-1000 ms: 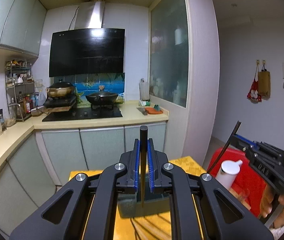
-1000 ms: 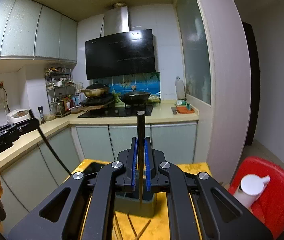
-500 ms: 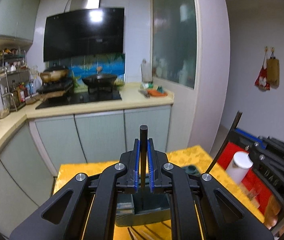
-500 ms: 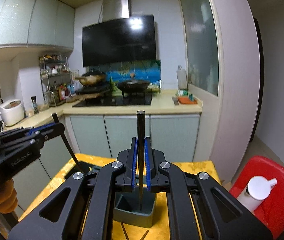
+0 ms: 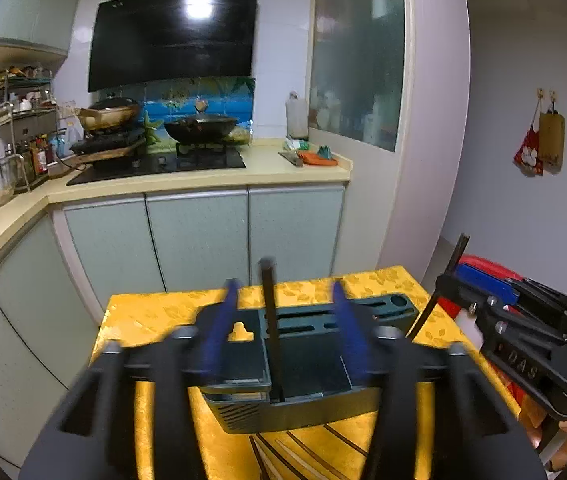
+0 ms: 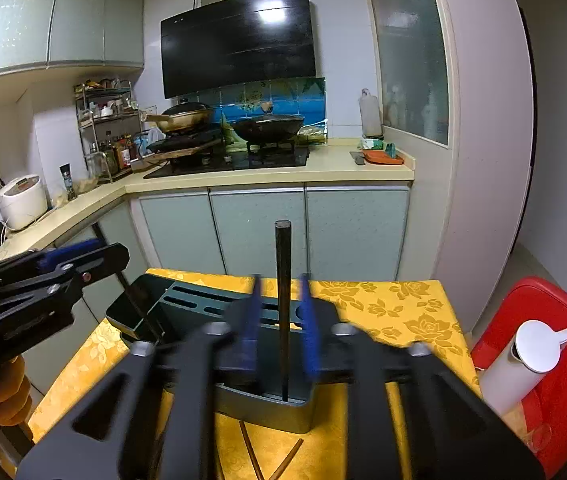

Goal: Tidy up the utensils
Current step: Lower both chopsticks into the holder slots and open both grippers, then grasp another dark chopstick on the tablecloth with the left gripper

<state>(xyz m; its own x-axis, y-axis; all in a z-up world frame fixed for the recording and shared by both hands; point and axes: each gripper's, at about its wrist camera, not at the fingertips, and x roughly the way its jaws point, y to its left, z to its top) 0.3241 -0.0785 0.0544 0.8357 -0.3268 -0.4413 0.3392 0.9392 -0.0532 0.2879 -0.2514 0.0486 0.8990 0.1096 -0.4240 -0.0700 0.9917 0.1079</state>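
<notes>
- left tongs (image 5: 283,312): blue pads apart, blurred, jaws have just been opening. a black chopstick (image 5: 270,320) stands between the pads, touching neither, its lower end inside the dark green utensil holder (image 5: 311,408).
- right tongs (image 6: 281,320): blue pads apart, blurred, jaws have just been opening. a second black chopstick (image 6: 283,300) stands upright between them, free of both pads, its tip down in the holder's open compartment.
- in the left view the right tongs appear at the right edge with their chopstick leaning toward the holder; in the right view the left tongs appear at the left edge, gripped by a hand in an orange glove (image 6: 7,392).
- holder sits on the surface (image 6: 383,304), which carries a yellow floral cloth; slotted top faces the kitchen cabinets.
- more chopsticks (image 5: 303,452) lie loose on the cloth just in front of the holder.
- red stool (image 6: 563,360) beside the surface on the right, a white bottle (image 6: 523,360) on it.
</notes>
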